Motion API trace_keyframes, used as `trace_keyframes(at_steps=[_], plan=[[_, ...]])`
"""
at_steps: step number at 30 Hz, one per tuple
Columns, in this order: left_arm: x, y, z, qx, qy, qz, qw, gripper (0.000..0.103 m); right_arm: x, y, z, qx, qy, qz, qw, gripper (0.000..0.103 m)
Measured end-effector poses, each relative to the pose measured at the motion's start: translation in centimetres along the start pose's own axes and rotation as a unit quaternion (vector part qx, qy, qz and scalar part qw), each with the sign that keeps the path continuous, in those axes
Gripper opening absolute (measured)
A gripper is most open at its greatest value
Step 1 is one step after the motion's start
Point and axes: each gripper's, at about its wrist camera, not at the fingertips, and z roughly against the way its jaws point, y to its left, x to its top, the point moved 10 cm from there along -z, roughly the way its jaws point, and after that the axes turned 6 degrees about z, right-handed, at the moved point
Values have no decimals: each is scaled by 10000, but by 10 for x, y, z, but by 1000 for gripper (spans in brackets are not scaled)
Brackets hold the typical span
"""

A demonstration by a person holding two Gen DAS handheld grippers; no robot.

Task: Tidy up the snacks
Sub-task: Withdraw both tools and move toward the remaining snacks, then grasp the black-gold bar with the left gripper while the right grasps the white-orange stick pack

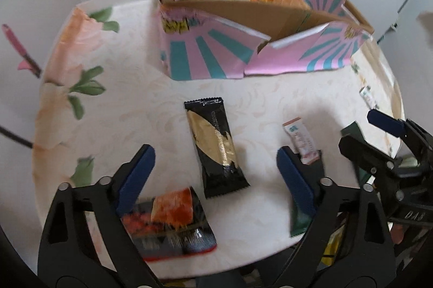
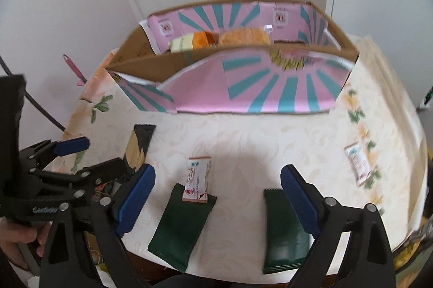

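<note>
Black snack bar lies between the spread fingers of the left gripper; right gripper also open, empty. Risk: glossy wrapper slips, or grippers collide before reaching the box.

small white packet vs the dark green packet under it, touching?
Touching. The right wrist view shows the white packet with its lower end overlapping the top edge of the left green packet.

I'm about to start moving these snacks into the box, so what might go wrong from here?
The small white and pink sachet overlaps the dark green foil packet; lifting the packet may flick it away. The red and black snack pouch hangs near the table edge and may slide off. Both open grippers work close together and might collide.
</note>
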Motion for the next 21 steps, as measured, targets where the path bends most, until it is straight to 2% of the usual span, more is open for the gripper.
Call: trace_keyframes(at_steps=[6, 11, 15, 17, 19, 21], plan=[[-3, 7, -29, -50, 147, -160, 9998, 76, -19, 12, -24, -207, 155, 61, 9996, 69], [-2, 3, -33, -40, 10, -405, 9992, 75, -22, 25, -39, -358, 134, 221, 9990, 64], [1, -3, -37, 13, -78, -615, 9981, 67, -24, 28, -46, -416, 111, 221, 9988, 60], [4, -6, -38, 110, -138, -774, 9968, 51, -26, 27, -48, -443, 118, 178, 9988, 60], [5, -11, -38, 154, -178, -963, 9951, 43, -26, 26, -49, -457, 110, 151, 9988, 58], [6, -15, -39, 123, -176, -1057, 9942, 40, -26, 24, -50, -476, 104, 133, 9987, 54]])
